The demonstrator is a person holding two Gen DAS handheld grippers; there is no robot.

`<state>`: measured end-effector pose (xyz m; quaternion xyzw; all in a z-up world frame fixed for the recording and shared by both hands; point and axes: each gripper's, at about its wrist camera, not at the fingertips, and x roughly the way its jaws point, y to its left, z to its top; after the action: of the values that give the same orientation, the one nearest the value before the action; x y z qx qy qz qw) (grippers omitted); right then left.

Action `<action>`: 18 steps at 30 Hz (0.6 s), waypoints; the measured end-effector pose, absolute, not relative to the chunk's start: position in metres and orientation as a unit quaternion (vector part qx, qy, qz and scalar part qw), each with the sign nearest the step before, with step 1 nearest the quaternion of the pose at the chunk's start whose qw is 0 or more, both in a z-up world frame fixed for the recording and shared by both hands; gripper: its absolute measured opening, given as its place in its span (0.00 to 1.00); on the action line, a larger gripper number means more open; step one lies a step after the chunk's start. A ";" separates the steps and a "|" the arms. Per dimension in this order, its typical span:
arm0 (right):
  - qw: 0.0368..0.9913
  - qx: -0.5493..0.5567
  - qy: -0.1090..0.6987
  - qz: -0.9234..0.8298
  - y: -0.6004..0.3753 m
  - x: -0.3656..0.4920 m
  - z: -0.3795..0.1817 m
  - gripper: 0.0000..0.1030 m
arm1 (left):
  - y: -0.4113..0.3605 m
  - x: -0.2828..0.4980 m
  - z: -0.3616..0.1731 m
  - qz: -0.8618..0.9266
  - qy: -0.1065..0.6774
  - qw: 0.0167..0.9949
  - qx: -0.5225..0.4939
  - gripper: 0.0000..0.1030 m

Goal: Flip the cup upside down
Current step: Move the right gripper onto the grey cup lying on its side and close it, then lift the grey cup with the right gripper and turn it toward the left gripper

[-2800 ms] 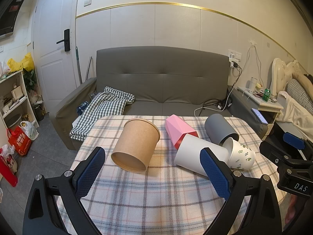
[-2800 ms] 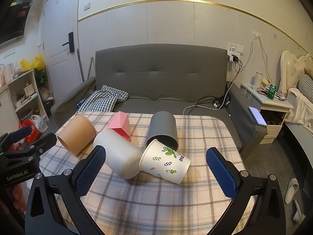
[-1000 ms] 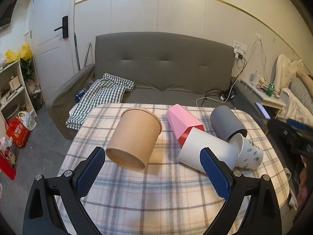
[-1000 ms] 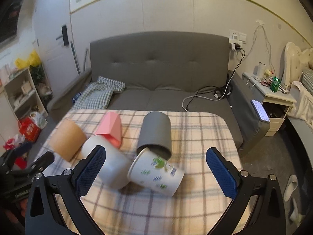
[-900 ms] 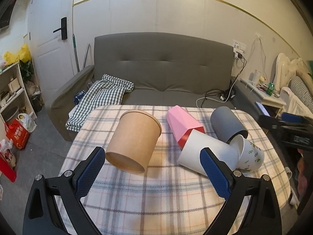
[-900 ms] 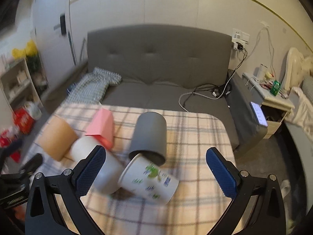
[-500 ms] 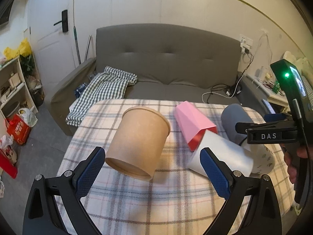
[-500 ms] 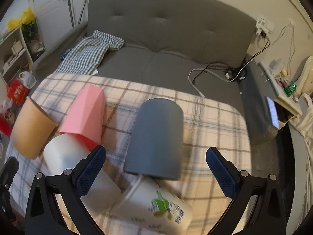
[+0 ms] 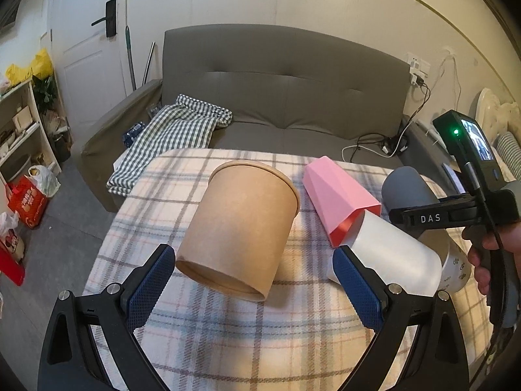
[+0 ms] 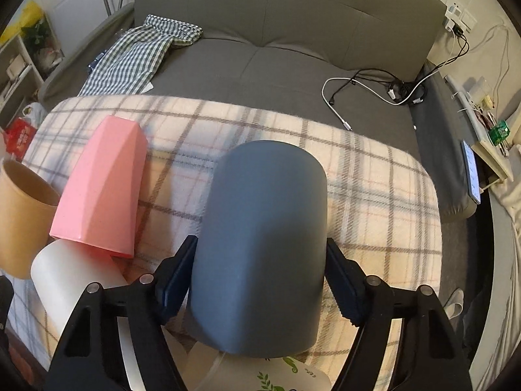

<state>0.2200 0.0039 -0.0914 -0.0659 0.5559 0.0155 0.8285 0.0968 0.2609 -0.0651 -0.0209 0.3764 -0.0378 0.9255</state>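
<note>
Several cups lie on their sides on a plaid-covered table (image 9: 247, 335). A grey cup (image 10: 260, 244) lies between the fingers of my right gripper (image 10: 260, 277), its closed base pointing away; the blue pads sit at both its sides and look to be touching it. The grey cup also shows in the left wrist view (image 9: 407, 192), with the right gripper (image 9: 433, 216) over it. My left gripper (image 9: 254, 286) is open, its pads either side of a brown paper cup (image 9: 237, 231) without touching it.
A pink faceted cup (image 9: 338, 200), a white cup (image 9: 387, 254) and a leaf-printed paper cup (image 10: 276, 374) lie close around the grey one. A grey sofa (image 9: 276, 97) with a checked cloth (image 9: 176, 130) stands behind the table. A bedside table with a phone stands at the right.
My right gripper has dropped down and forward over the grey cup and narrowed around it. My left gripper has moved closer to the brown cup.
</note>
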 end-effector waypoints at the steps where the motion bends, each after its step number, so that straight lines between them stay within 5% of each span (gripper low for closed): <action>1: 0.830 -0.064 0.554 0.015 0.003 0.220 -0.090 0.72 | 0.260 0.097 -0.066 -0.038 0.376 0.926 -0.021 0.97; 18: 0.897 -0.030 0.441 0.028 0.010 0.164 -0.006 0.71 | 0.265 0.082 -0.052 -0.030 0.358 0.933 -0.026 0.97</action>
<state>0.1640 0.0097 -0.0056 -0.0304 0.4405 0.0278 0.8968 0.0823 0.2651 -0.0516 -0.0256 0.3583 -0.0297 0.9328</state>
